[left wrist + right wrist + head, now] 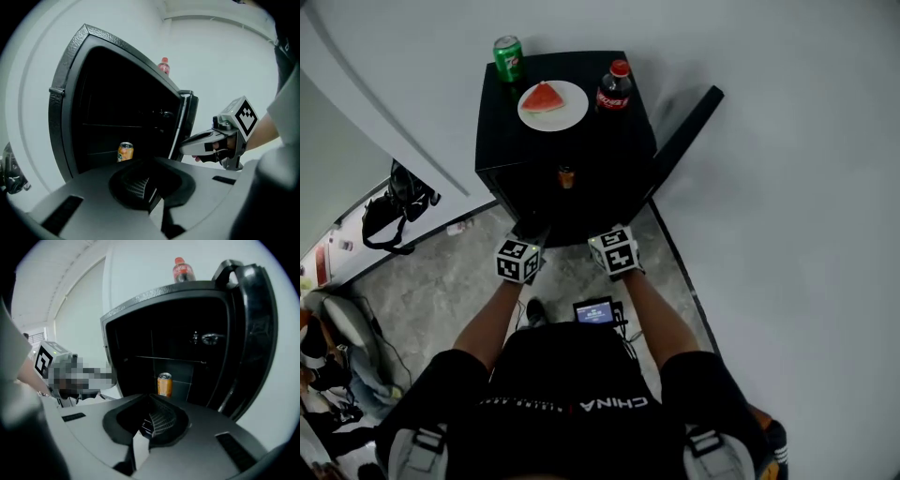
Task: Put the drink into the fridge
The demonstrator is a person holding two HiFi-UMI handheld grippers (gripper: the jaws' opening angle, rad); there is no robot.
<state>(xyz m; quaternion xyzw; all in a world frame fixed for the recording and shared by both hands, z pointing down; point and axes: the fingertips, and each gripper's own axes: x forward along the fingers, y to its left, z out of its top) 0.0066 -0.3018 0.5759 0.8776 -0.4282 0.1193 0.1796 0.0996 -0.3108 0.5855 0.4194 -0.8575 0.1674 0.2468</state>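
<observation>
An orange drink can [164,384] stands upright on the floor of the open black fridge [502,141]; it also shows in the left gripper view [124,152] and the head view [566,176]. Both grippers hover side by side in front of the opening, short of the can. My right gripper [150,398] is shut with nothing between its jaws. My left gripper [150,160] looks shut and empty too. On the fridge top stand a green can [508,58] and a cola bottle [615,87].
A white plate [572,114] with a watermelon slice sits on the fridge top between the green can and the bottle. The fridge door [686,127] stands swung open to the right. A glass shelf [168,359] spans the inside above the can. Bags [394,211] lie on the floor at left.
</observation>
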